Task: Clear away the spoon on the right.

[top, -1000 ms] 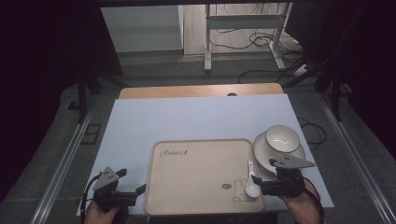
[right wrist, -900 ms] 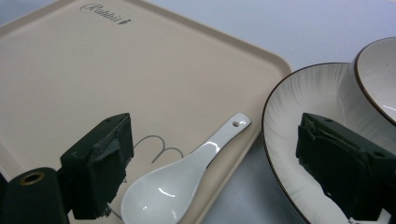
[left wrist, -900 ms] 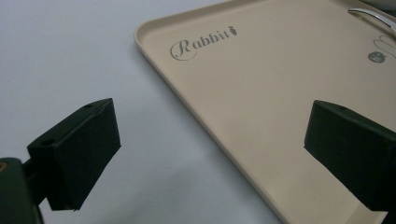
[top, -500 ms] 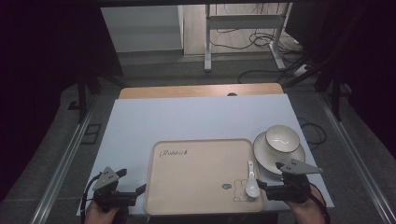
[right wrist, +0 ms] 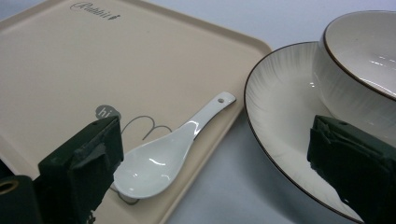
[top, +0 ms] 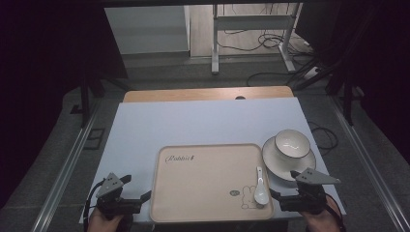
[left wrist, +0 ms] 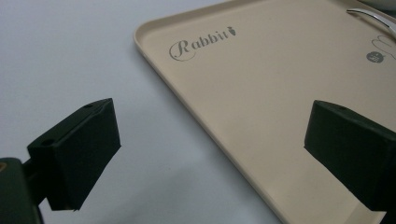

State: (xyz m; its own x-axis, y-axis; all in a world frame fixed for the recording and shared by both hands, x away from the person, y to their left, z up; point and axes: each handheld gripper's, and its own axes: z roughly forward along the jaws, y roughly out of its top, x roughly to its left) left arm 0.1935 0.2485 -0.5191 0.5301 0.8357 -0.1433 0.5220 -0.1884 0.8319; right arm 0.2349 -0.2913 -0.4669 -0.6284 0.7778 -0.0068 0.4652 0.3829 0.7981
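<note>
Partly cropped: bowl (right wrist: 369, 60) beyond spoon (right wrist: 173, 149).

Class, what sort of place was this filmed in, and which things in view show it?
Probably a lab or workshop, not a home: a white worktable in a metal frame, loose cables across the floor, and hand-held grippers beside a tray.

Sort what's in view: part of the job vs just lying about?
In the job: white spoon lying on the beige tray; bowl on its plate beside the tray; right gripper, fingers open; left gripper, open.

Lying about: cables on the floor; table legs beyond.
</note>
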